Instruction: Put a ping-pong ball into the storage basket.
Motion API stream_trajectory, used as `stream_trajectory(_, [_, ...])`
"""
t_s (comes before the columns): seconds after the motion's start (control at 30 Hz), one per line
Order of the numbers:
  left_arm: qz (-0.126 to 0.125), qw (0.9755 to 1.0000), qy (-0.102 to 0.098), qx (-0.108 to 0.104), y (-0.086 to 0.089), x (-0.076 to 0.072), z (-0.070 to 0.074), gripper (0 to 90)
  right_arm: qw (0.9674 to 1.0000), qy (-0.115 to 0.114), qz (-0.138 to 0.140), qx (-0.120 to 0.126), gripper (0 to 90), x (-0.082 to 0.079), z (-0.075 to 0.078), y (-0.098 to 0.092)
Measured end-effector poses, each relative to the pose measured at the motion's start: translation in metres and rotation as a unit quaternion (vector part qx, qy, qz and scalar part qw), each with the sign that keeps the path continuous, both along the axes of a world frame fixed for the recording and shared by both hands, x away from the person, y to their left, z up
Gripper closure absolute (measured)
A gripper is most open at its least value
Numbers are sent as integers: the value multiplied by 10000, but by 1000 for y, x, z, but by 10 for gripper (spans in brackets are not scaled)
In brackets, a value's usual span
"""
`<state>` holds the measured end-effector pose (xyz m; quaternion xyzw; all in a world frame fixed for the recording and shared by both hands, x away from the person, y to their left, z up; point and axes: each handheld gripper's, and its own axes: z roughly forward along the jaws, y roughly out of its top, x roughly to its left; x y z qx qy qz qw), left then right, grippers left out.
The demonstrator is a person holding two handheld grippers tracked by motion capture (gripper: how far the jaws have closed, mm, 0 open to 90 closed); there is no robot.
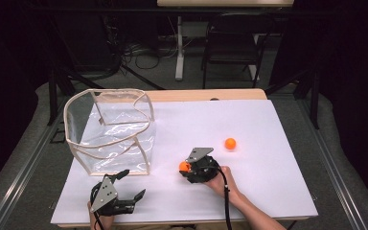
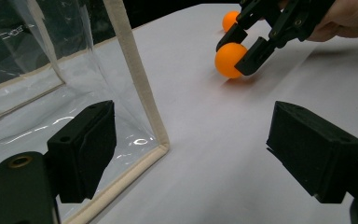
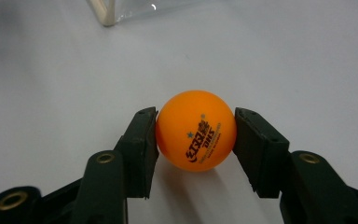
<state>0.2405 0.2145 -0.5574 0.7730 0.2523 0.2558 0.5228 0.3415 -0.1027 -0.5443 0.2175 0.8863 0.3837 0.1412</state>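
Overhead first: white table sheet (image 1: pixel 268 120) carries a clear, cloth-edged bin (image 1: pixel 110 130) toward ten o'clock from its centre. Right gripper (image 1: pixel 188 167), held in the person's hand at about six o'clock of the sheet, has its jaws clamped on an orange ball (image 1: pixel 184 166) that sits on the sheet. A second orange ball (image 1: pixel 230 143) lies loose at two o'clock from the held one, near it but apart. Left gripper (image 1: pixel 132 184) rests near the sheet's near edge, at about five o'clock of the bin, jaws spread wide with nothing between them.

From the left gripper view, that gripper (image 2: pixel 191 149) shows both black pads well apart over bare sheet. The bin's cream-edged corner (image 2: pixel 140 93) stands just beside the left pad. At one o'clock the right gripper (image 2: pixel 235 52) pinches the held ball (image 2: pixel 230 59) against the sheet, and the other ball (image 2: pixel 230 19) peeks out beyond it.

From the right gripper view, the right gripper (image 3: pixel 196 135) has one pad pressed on each side of the ball (image 3: pixel 196 130), whose printed logo faces the camera; the ball touches the sheet. The bin's lower corner (image 3: pixel 106 14) sits at eleven o'clock, well apart.
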Motion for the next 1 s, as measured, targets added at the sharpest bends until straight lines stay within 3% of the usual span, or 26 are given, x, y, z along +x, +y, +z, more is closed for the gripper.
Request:
stream_trajectory(0.57, [4,10000,-27,2,0,0,1,157,9989,-319,-12,346,508,-9,18,-6])
stream_trajectory(1.0, [22,10000,-40,8,0,-1,1,157,9973,-404,-44,617,508,-11,27,-11])
